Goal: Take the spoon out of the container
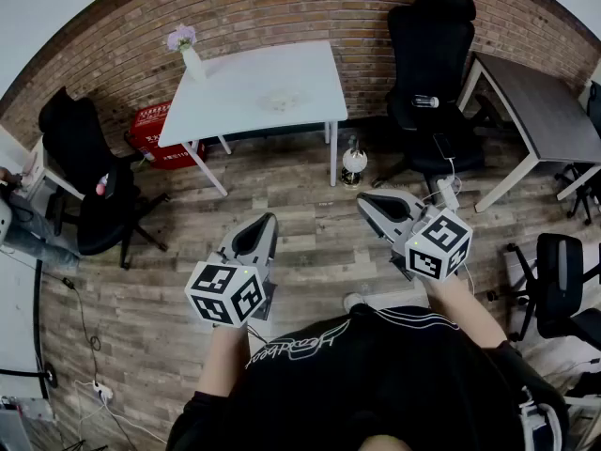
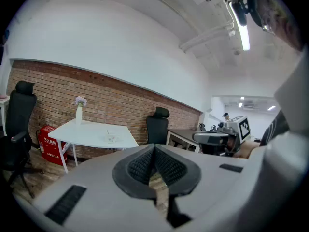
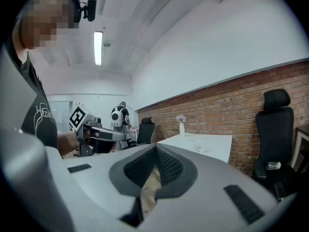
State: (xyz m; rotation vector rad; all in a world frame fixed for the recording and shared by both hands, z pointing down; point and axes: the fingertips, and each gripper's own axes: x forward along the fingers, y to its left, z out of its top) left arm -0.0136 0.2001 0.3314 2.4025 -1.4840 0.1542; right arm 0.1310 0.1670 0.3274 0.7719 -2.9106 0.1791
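Observation:
The white table stands by the brick wall, well ahead of me. On its middle lies a small pale, clear item, too small to tell a container or a spoon. It shows again as a faint item in the left gripper view and a small item in the right gripper view. My left gripper and right gripper hang over the wooden floor, far short of the table. Both are shut with nothing between the pads.
A white vase with purple flowers stands on the table's far left corner. Black office chairs flank the table. A grey desk is at the right, a red box and a white jug on the floor.

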